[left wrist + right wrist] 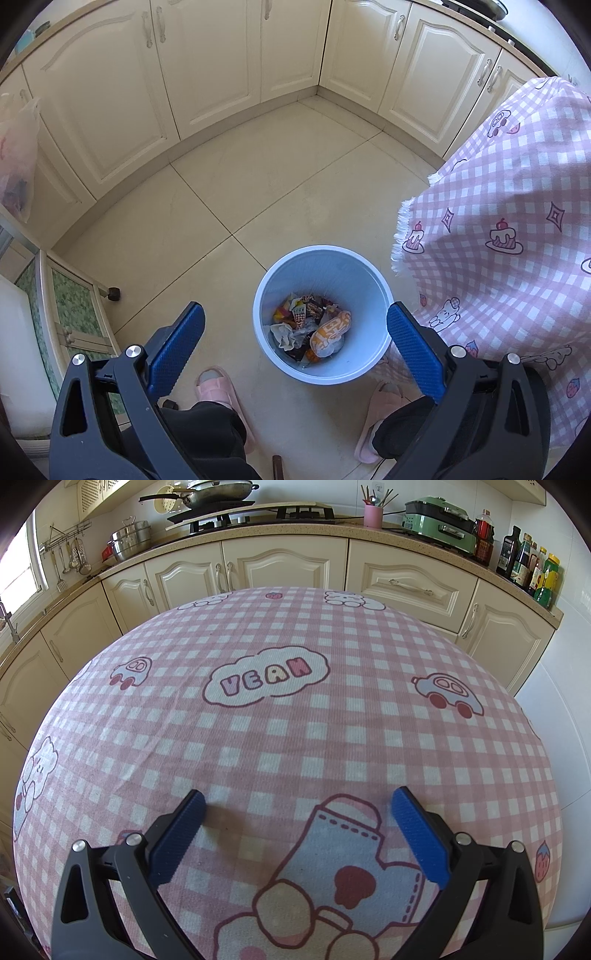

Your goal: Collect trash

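A light blue trash bin stands on the tiled floor in the left wrist view, beside the table's hanging cloth. Inside lie crumpled wrappers, among them an orange-and-white packet and a grey wad of paper. My left gripper hovers high above the bin, open, nothing between its blue pads. My right gripper is open too, just over the pink checked tablecloth, with nothing in it. No trash shows on the cloth in the right wrist view.
Cream cabinets wrap the corner beyond the bin. A person's feet in pink slippers stand near the bin. The counter holds a stove with a pan, a green grill and bottles. A plastic bag hangs at left.
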The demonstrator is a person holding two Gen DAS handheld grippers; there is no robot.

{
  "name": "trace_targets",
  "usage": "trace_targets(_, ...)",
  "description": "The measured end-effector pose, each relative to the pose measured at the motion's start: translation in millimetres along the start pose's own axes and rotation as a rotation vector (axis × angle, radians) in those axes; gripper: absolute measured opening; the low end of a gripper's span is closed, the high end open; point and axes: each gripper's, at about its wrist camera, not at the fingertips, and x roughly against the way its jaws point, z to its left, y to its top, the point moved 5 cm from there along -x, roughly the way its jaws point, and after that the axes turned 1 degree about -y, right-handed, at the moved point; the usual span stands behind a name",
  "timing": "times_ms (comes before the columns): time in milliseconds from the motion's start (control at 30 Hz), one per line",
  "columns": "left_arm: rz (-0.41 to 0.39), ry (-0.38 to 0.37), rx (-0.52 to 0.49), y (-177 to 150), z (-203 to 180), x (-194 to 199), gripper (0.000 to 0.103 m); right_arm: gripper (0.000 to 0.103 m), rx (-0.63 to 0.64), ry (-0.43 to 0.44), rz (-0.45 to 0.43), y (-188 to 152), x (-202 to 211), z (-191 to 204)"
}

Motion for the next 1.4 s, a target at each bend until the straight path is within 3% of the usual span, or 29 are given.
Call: trace_targets(1400,0.011,-0.012,0.005,0.4,1.9,-5.8,0.095,0.099,0.000,0.000,0.000,1.0,-0.8,-0.8)
